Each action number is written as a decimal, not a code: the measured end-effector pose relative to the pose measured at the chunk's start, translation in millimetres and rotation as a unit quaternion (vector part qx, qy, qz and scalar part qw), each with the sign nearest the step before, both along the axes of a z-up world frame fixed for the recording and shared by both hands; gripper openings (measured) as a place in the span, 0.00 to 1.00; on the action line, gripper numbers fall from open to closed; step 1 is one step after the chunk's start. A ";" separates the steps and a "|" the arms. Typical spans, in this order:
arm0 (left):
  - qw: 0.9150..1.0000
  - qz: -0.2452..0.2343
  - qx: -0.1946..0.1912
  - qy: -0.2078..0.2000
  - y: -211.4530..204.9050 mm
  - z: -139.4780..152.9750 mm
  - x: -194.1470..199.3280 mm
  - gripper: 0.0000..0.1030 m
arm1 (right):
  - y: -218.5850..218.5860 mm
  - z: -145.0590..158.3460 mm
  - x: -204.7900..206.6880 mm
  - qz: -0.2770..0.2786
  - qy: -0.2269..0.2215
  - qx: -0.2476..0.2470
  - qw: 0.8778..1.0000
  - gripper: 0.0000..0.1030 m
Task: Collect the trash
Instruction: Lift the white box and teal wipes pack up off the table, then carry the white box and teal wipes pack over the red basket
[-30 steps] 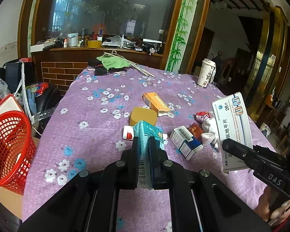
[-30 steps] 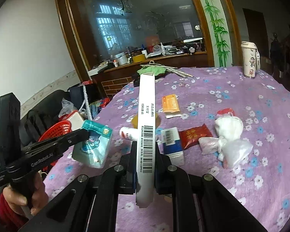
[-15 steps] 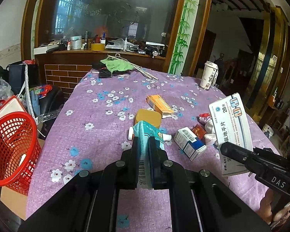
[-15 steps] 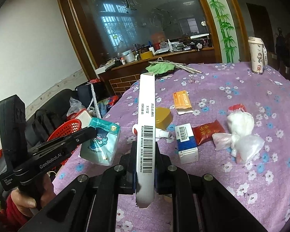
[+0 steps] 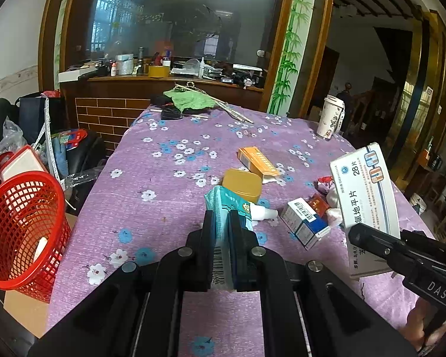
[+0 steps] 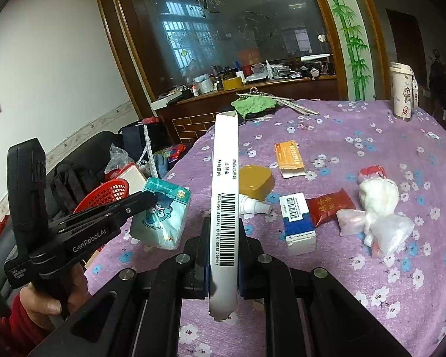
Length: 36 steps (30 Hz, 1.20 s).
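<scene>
Both hands were loaded! The left gripper [image 5: 221, 223] had its fingers pinching one teal tissue pack [image 5: 223, 208], held up over the purple counter [image 5: 151, 208]. The right gripper [image 6: 221, 235] clamped one long white medicine box [image 6: 225, 196] edge-on. On the counter lay one orange box [image 6: 290, 157], one gold lid [image 6: 255, 181], one blue-and-white box [image 6: 298, 223], one red sachet [image 6: 331, 205]. One red basket [image 5: 17, 226] stood beside the counter's left edge.
</scene>
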<state>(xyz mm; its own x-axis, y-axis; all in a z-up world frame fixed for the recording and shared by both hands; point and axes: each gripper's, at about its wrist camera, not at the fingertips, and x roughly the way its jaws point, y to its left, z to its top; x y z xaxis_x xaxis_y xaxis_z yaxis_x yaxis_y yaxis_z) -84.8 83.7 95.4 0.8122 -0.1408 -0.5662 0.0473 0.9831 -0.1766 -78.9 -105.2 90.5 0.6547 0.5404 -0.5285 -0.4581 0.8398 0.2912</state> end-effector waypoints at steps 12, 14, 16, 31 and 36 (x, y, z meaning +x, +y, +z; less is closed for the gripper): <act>1.000 0.016 0.001 0.001 12.1 4.4 -12.6 0.08 | 7.3 -3.6 1.9 0.019 0.011 0.012 1.000 0.14; 1.000 0.019 -0.004 0.001 16.4 5.2 -13.1 0.08 | 8.5 -2.1 0.1 0.020 0.007 0.006 1.000 0.14; 1.000 0.020 -0.006 0.002 19.7 5.6 -12.5 0.08 | 7.6 -0.8 -0.1 0.018 0.005 0.006 1.000 0.14; 0.997 0.072 -0.016 -0.021 79.3 26.3 -24.2 0.08 | 31.5 10.5 6.0 0.048 0.017 0.003 0.999 0.14; 0.995 0.091 -0.030 -0.024 105.0 32.9 -30.5 0.08 | 51.0 12.6 6.2 0.071 0.021 -0.005 0.997 0.14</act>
<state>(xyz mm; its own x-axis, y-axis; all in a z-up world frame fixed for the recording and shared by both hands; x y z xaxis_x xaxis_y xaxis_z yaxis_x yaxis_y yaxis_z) -115.3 188.7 128.3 0.8537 -0.0216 -0.5204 -0.1198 0.9642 -0.2367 -72.7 -54.2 103.1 0.5484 0.6204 -0.5607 -0.5602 0.7703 0.3045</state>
